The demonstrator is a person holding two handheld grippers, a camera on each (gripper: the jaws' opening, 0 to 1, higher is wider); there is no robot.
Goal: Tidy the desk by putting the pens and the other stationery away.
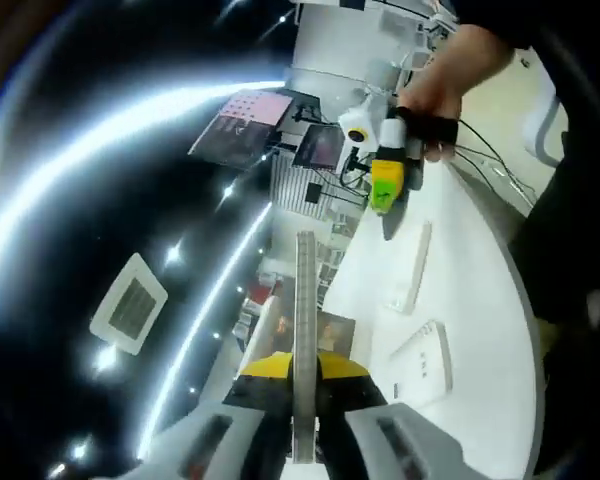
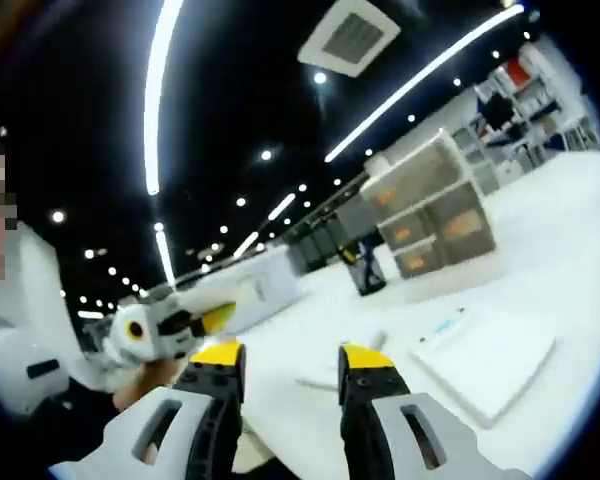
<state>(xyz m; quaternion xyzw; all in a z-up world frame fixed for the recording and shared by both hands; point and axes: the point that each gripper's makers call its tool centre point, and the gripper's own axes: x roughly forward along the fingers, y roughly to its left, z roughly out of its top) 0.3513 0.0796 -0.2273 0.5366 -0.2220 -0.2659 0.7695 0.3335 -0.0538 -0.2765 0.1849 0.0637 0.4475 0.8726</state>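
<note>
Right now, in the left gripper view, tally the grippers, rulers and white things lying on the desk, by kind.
Grippers: 2, the left gripper and the right gripper
Ruler: 1, clamped in the left gripper
White things on the desk: 2, a long white piece and a flat white slab
Total: 5

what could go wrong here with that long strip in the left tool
1. The ruler looks pinched at one end only by the left tool, so most of its length sticks out; it may pivot or slip as the hand turns.
2. Its free end points roughly toward the right tool, which hangs open over the white table; bringing the two together could knock the ruler loose.
</note>
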